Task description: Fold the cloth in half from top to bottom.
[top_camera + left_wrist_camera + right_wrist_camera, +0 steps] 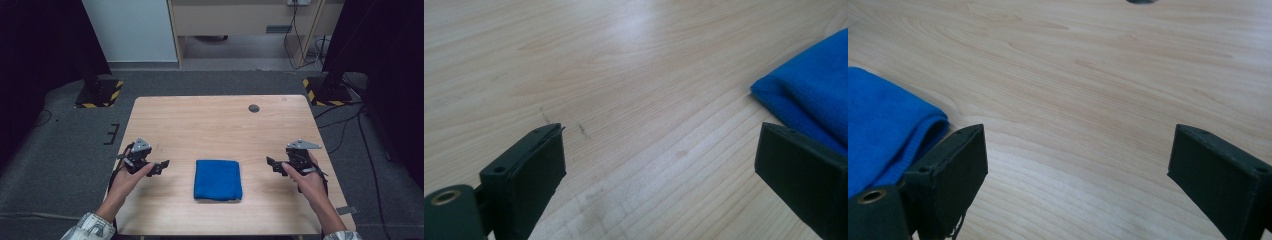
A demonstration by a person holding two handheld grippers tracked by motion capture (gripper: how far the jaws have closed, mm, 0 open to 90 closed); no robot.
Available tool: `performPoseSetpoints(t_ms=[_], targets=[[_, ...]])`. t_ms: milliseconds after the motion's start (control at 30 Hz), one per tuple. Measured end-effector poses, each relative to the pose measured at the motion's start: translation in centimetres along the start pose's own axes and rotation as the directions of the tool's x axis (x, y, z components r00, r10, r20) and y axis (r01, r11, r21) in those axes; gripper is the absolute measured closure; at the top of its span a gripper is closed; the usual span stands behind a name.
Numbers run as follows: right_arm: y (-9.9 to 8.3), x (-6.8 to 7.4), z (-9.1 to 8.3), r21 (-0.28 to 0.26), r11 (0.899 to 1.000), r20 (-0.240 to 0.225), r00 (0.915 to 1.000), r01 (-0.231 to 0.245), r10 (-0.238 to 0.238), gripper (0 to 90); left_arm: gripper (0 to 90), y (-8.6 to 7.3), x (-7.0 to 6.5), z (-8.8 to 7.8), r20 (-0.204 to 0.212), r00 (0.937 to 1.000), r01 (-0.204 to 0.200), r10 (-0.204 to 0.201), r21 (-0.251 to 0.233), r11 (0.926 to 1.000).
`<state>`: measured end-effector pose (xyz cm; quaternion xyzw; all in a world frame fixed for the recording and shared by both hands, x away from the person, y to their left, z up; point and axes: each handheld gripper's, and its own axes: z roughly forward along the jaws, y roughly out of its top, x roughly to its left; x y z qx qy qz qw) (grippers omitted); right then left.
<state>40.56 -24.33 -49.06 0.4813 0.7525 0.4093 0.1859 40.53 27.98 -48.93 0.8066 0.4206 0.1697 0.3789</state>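
In the high view, a folded blue cloth point(218, 179) lies on the wooden desk point(220, 125), near the front edge and about in the middle. The left hand-held gripper point(161, 166) is to its left and the right hand-held gripper point(272, 164) to its right, both apart from it and pointing inward. A small dark round spot point(254, 108), maybe a hole, sits far on the desk.

In the left gripper view, the jaws stand wide apart with nothing between them; the blue cloth point(811, 95) is at the right.

In the right gripper view, the jaws are also wide apart and empty, with the blue cloth point(883, 125) at the left.
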Motion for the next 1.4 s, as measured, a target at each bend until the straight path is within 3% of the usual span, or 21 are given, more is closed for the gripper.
performPoseSetpoints(t_ms=[267, 400, 567, 733, 833, 900, 967, 1100, 1233, 1300, 1400], targets=[[-2.1, -1.2, 0.4, 0.081, 0.997, -0.034, 0.9993, -0.01, 0.013, 9.8, 5.4, -1.2, 0.8, 0.7, -0.016, 0.9999, 0.002, -0.002, 0.054, 0.9985], [-2.9, -2.1, 0.8, 0.096, 0.995, -0.017, 0.9998, -0.012, 0.013, 9.3, 5.4, -1.4, 1.0, 1.5, -0.02, 0.9998, 0.002, 0.0, 0.077, 0.997], [-3.1, -4.0, 1.3, 0.09, 0.995, 0.062, 0.9971, -0.048, 0.043, 10.0, 5.8, -1.3, 1.3, 3.1, -0.049, 0.9988, 0.014, -0.009, 0.092, 0.9957], [-3.3, -5.8, 1.8, 0.083, 0.993, 0.175, 0.9819, -0.086, 0.071, 13.1, 6.5, -1.0, 1.6, 4.1, -0.077, 0.9967, 0.03, -0.024, 0.078, 0.9965], [-3.5, -6.3, 2.1, 0.069, 0.993, 0.205, 0.9754, -0.096, 0.08, 13.4, 6.4, -1.1, 1.5, 4.7, -0.098, 0.995, 0.031, -0.022, 0.092, 0.9953], [-3.4, -6.4, 2.2, 0.069, 0.992, 0.209, 0.9742, -0.101, 0.085, 12.3, 6.3, -1.2, 1.4, 5.2, -0.103, 0.9944, 0.034, -0.023, 0.104, 0.994], [-3.3, -6.1, 2.5, 0.092, 0.993, 0.228, 0.9723, -0.075, 0.052, 8.3, 3.6, -1.2, 1.3, 5.5, -0.107, 0.9938, 0.04, -0.03, 0.093, 0.9949], [-3.2, -5.4, 2.9, 0.116, 0.993, 0.203, 0.9791, -0.031, 0.007, 5.8, 2.5, -1.3, 1.1, 5.7, -0.107, 0.994, 0.033, -0.025, 0.071, 0.997], [-3.1, -4.8, 3.2, 0.127, 0.991, 0.19, 0.9818, -0.03, 0.005, 2.8, 2.2, -1.3, 1.1, 5.8, -0.111, 0.9934, 0.038, -0.03, 0.072, 0.9966], [-3.1, -4.6, 3.2, 0.125, 0.991, 0.22, 0.9753, -0.051, 0.023, 1.1, 0.7, -1.3, 1.1, 5.8, -0.118, 0.9923, 0.046, -0.037, 0.074, 0.9962], [-3.4, -3.9, 3.0, 0.11, 0.988, 0.276, 0.9584, -0.106, 0.072, 0.9, 0.0, -1.2, 1.0, 5.9, -0.129, 0.9906, 0.056, -0.046, 0.076, 0.9955]])
